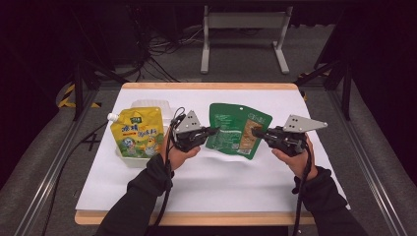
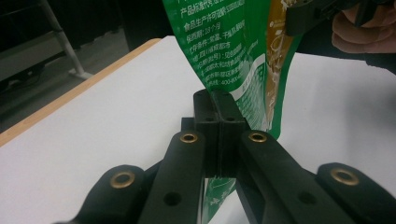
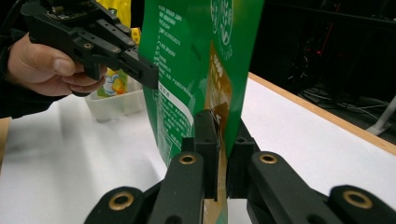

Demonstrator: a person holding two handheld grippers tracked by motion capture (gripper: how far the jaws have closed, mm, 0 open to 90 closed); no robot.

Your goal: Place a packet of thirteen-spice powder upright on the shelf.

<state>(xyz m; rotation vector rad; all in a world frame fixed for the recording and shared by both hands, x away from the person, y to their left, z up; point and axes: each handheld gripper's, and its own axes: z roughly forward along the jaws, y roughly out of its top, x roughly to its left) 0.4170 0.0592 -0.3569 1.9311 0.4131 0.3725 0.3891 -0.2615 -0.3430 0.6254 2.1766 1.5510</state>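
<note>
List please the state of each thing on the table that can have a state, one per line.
Green printed foil pouch: held up off the table, gripped on both side edges.
Yellow spouted pouch: lying in the clear plastic tray, white cap on.
Left gripper: shut on the green pouch.
Right gripper: shut on the green pouch.

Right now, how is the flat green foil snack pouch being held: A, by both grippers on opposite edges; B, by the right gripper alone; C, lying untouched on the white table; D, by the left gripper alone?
A: the left gripper and right gripper each pinch an opposite edge of the green foil snack pouch, and each gripper view shows its own jaws closed on it.
</note>
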